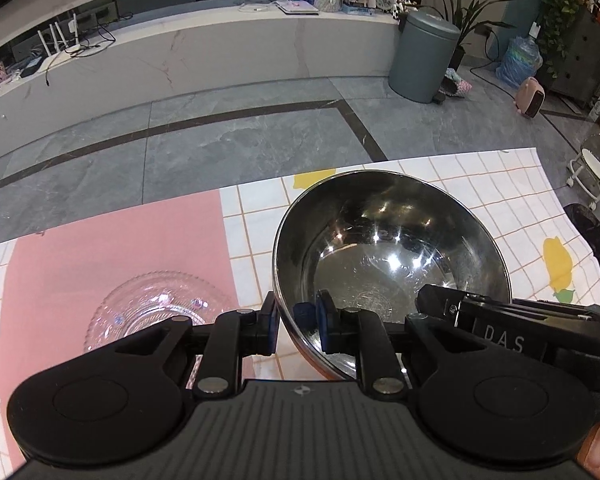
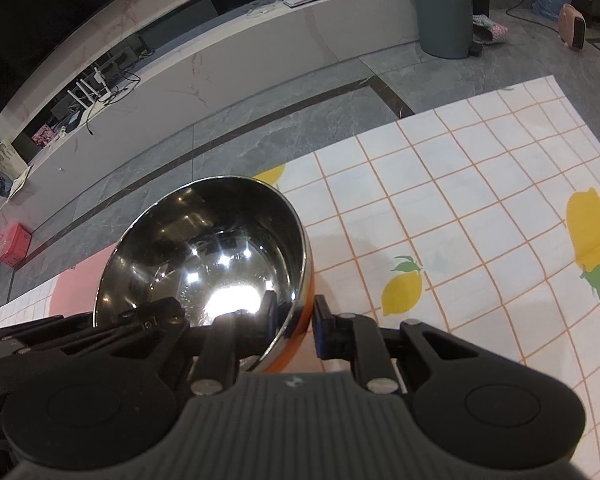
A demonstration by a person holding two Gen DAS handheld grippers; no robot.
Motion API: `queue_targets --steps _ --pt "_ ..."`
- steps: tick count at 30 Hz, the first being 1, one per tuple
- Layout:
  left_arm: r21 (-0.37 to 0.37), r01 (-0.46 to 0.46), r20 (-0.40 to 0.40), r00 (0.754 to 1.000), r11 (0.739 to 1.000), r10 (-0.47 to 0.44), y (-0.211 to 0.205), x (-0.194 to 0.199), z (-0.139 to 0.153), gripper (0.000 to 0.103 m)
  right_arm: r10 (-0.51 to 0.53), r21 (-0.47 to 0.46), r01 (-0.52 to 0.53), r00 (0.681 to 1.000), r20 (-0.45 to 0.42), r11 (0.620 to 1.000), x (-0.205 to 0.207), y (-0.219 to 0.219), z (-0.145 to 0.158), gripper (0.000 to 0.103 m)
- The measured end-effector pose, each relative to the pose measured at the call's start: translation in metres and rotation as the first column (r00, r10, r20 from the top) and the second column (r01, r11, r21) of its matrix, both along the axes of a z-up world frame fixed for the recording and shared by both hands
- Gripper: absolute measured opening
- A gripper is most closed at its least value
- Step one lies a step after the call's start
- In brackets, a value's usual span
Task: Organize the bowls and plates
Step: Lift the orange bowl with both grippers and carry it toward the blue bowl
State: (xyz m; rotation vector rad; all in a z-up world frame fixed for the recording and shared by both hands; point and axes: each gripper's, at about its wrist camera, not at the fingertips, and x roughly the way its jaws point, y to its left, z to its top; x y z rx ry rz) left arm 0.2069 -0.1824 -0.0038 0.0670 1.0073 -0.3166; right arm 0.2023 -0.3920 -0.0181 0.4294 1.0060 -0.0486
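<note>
On the left, a clear glass bowl (image 1: 156,308) sits on the pink mat (image 1: 112,248). The left gripper (image 1: 297,326) clamps the near-left rim of the steel bowl (image 1: 392,256), held tilted above the lemon-print checked cloth (image 2: 480,200). The right gripper (image 2: 294,322) pinches the bowl's near-right rim, its outer wall orange.

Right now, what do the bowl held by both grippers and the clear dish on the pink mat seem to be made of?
The bowl looks like polished stainless steel inside: mirror-like, with sharp glints of light. Its outer wall shows orange in the right wrist view, probably a coating or plastic shell. The clear dish looks like pressed glass: transparent, with a beaded rim and ribbed texture, though clear plastic cannot be ruled out.
</note>
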Motion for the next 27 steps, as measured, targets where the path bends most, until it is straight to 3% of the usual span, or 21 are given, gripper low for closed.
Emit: queue_targets --steps 17,27 --pt "-0.036 -0.073 0.033 0.997 0.997 0.074 0.026 -0.062 0.04 0.021 0.084 -0.049 -0.081 0.995 0.059 0.995 -0.063 0.028 0.054 0.016" --pt "-0.051 -0.12 0.048 0.991 0.991 0.122 0.045 -0.115 0.051 0.021 0.146 -0.069 -0.141 0.987 0.071 0.988 -0.123 0.049 0.073 0.017"
